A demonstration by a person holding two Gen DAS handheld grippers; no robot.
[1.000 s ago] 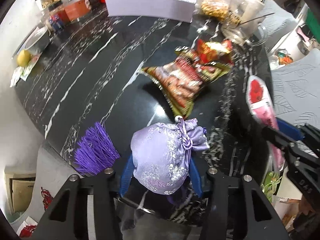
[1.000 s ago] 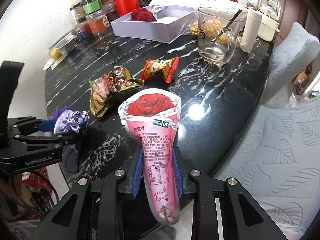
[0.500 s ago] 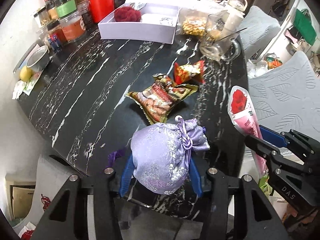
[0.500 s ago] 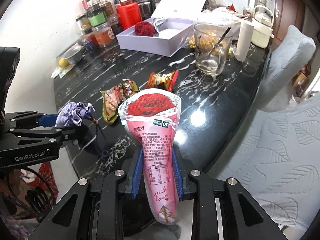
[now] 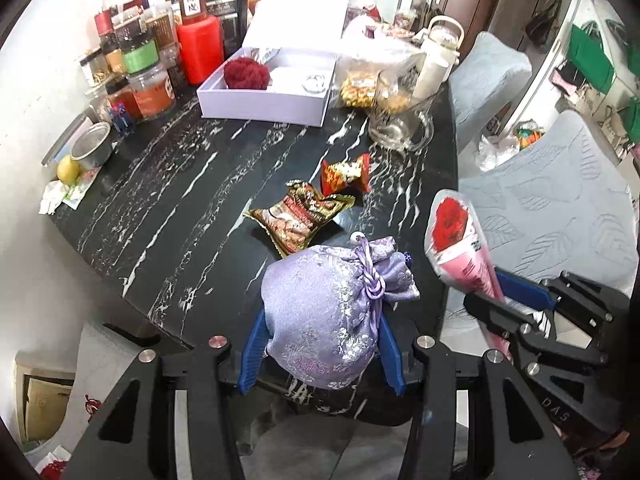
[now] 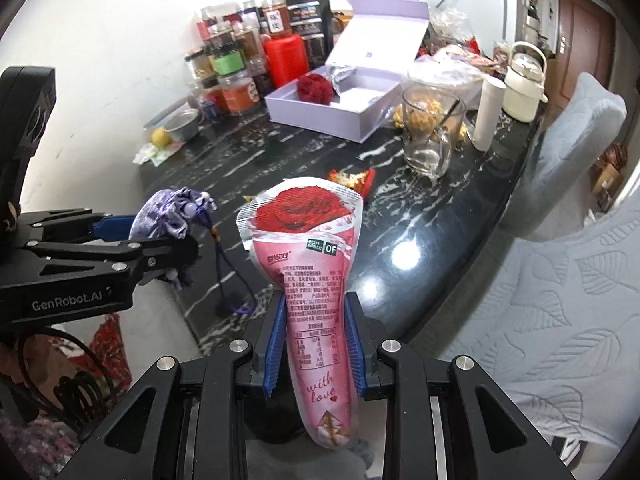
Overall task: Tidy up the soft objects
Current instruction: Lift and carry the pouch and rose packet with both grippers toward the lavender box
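Observation:
My left gripper (image 5: 320,350) is shut on a lilac brocade drawstring pouch (image 5: 324,312), held above the near edge of the black marble table (image 5: 168,200). The same pouch (image 6: 168,218) shows in the right wrist view with its cord and tassel hanging down. My right gripper (image 6: 316,340) is shut on a pink rose-printed snack packet (image 6: 312,264), lifted off the table; that packet (image 5: 460,244) also appears at the right of the left wrist view. An open lilac box (image 5: 272,92) with a red fuzzy ball (image 5: 246,74) inside stands at the back of the table.
Two snack bags, a brown one (image 5: 298,218) and a red one (image 5: 346,172), lie mid-table. A glass mug (image 5: 400,120), jars (image 5: 148,68), a red canister (image 5: 200,50) and a white kettle (image 5: 442,46) crowd the back. Padded grey chairs (image 5: 548,208) stand right of the table.
Both grippers have risen and pulled back from the table with their loads. The pouch's purple tassel has lifted off the tabletop. More of the table's far side and the room shows now.

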